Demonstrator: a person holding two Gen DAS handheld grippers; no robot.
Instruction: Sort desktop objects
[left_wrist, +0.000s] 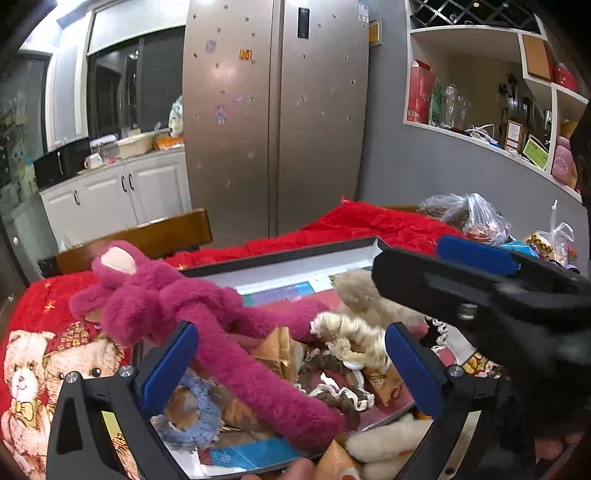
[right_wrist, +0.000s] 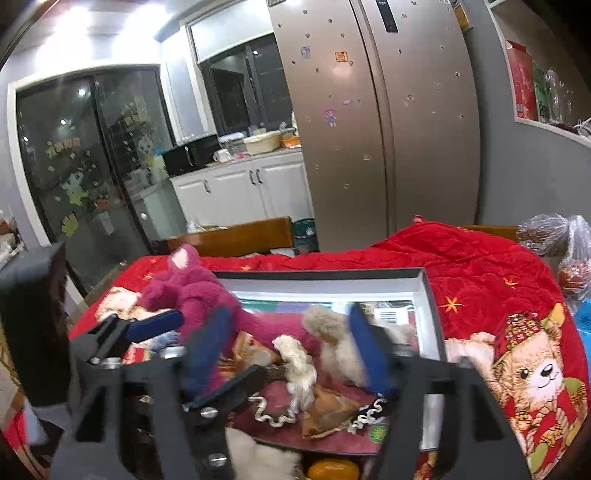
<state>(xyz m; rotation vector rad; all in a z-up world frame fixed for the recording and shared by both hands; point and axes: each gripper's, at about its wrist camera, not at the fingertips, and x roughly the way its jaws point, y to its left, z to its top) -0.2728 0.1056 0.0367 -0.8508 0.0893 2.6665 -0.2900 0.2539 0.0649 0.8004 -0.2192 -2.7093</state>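
from the left wrist: left gripper (left_wrist: 291, 363) spread wide, gripping nothing, straddling fuzzy magenta plush toy (left_wrist: 207, 325) draped over shallow dark-rimmed rectangular box (left_wrist: 280, 254). from the right wrist: right gripper (right_wrist: 291, 350) wide apart, empty, above curly cream fur tuft (right_wrist: 299, 363).

Plush bear (left_wrist: 155, 295): magenta, pale pink inner ear. Blanket (right_wrist: 480, 266): red, gold stars, teddy-bear print. Scrunchie (left_wrist: 195, 417): blue.
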